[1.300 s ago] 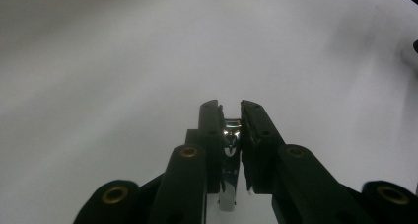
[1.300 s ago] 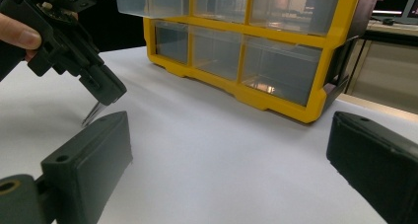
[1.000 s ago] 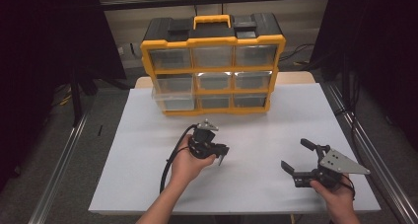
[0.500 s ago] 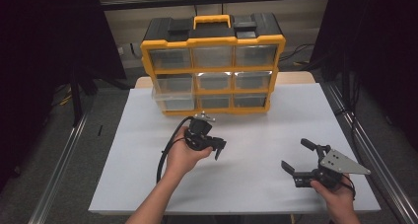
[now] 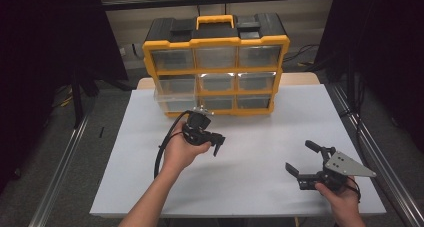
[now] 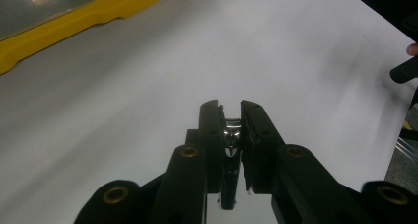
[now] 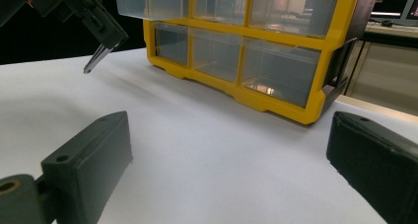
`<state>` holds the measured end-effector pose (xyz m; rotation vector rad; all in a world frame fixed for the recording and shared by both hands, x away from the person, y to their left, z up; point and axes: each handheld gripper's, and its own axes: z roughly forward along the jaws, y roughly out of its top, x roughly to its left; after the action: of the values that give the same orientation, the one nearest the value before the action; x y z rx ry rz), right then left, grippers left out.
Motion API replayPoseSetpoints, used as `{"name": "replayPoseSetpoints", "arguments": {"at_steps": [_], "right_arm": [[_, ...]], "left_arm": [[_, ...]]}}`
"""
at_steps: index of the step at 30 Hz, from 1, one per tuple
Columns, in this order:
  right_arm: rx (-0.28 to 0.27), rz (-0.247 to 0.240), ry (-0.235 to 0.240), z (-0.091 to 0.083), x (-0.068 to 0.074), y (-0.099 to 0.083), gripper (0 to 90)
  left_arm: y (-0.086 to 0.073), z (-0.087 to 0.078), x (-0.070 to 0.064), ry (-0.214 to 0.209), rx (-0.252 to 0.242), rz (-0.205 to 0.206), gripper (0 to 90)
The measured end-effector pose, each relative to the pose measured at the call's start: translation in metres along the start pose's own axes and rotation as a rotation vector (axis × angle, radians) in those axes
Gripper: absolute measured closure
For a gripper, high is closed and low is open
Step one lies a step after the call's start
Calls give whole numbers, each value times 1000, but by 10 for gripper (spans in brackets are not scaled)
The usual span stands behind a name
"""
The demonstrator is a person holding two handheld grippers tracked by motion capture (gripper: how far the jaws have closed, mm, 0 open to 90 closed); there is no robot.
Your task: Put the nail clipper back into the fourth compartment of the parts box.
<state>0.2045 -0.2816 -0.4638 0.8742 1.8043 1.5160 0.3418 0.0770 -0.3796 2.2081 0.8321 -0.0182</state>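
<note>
The left gripper (image 6: 230, 130) already holds a small metal piece (image 6: 229, 137), probably a screw, above the white table (image 5: 250, 187), the drawer organizer (image 5: 215, 62) behind it with one drawer (image 5: 172, 101) pulled out, so the putting down is left, while the right gripper (image 5: 312, 162) waits wide open.

Black left claw (image 5: 216, 146) trails a black cable (image 5: 164, 148); right claw (image 5: 305, 159) carries a grey plate (image 5: 346, 164).

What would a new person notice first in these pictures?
First comes the yellow and black drawer cabinet at the far edge of the white table, with one clear drawer at its lower left pulled partly out. In front of it the left gripper is shut on a small shiny metal piece, held above the table. The right gripper is wide open near the right front corner.
</note>
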Motion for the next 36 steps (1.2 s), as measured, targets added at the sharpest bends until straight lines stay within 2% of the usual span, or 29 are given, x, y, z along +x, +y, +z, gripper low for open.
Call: {"name": "replayPoseSetpoints", "arguments": {"at_steps": [4,8,9,11,15,16,24,25,26,27,28,29,32,33,34,35,36], "right_arm": [[0,2,0,0,0,0,30],[-1,1,0,0,0,0,30],[2,4,1,0,0,0,30],[-1,1,-1,0,0,0,30],[1,1,-3,0,0,0,30],[2,4,0,0,0,0,30],[1,1,-1,0,-1,0,31],[1,1,0,0,-1,0,31],[1,0,-1,0,-1,0,31],[1,4,-2,0,0,0,31],[2,3,-2,0,0,0,31],[1,3,1,0,-1,0,31],[2,2,2,0,-1,0,31],[2,2,0,-1,-1,0,31],[1,3,1,-1,-1,0,31],[1,3,1,-1,-1,0,31],[0,1,-2,0,0,0,31]], "left_arm": [[5,-4,1,-7,-4,-10,805],[10,-9,3,-9,2,-2,805],[12,-10,2,-4,-4,-19,804],[15,-13,4,-11,8,-6,804],[19,-16,4,-13,0,-19,804],[21,-18,5,-16,9,-12,804],[31,-28,8,-6,-4,-23,804],[33,-30,10,-7,24,-3,804],[33,-29,8,0,1,-23,804],[35,-31,10,-6,15,-9,805],[35,-30,9,-6,4,-29,804],[37,-32,10,-2,14,-13,804],[40,-33,11,-2,18,-14,804],[41,-34,12,0,35,2,805],[42,-35,12,-5,31,-3,804],[43,-34,10,4,9,-37,804],[45,-36,13,-1,31,-7,804]]}}
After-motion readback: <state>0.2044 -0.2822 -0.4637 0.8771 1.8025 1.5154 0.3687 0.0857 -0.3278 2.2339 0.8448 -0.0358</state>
